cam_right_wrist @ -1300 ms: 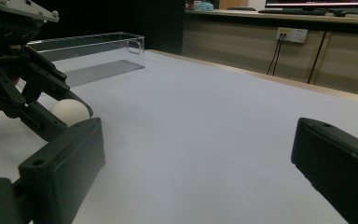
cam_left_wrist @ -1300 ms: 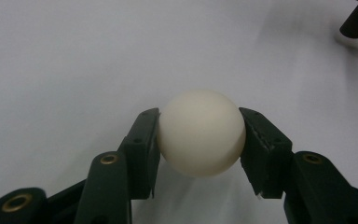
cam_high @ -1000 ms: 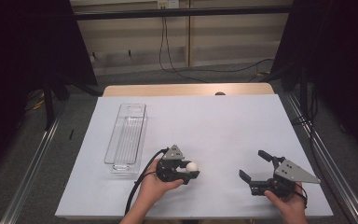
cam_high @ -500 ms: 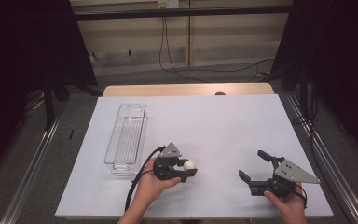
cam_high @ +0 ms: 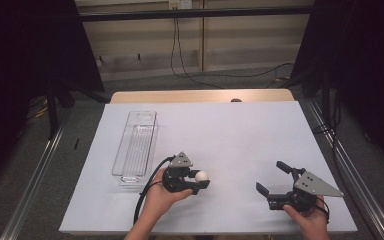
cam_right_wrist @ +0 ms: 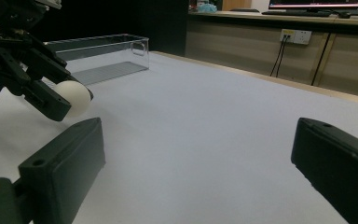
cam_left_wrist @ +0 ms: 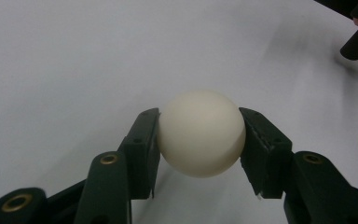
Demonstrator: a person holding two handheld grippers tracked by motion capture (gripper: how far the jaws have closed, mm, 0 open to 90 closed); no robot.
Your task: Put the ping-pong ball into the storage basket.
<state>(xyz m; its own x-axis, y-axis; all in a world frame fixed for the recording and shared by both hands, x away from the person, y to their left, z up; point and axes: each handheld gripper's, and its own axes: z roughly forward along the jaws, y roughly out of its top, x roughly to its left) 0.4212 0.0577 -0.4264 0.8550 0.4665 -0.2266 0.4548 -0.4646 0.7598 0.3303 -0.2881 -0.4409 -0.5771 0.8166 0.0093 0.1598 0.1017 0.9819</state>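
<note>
Altogether one white ball [cam_left_wrist: 200, 133] sits pinched in the left gripper [cam_high: 200, 181]; the right gripper [cam_high: 275, 182] fingers stand spread, beside one clear bin [cam_high: 135, 145].

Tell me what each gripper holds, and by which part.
The left gripper clamps the white ball across its middle, one of its fingers on each side. The right gripper is open, holding nothing.

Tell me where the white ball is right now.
In the high view the white ball sits clamped in the left gripper, near the table's front, right of the clear bin.
</note>
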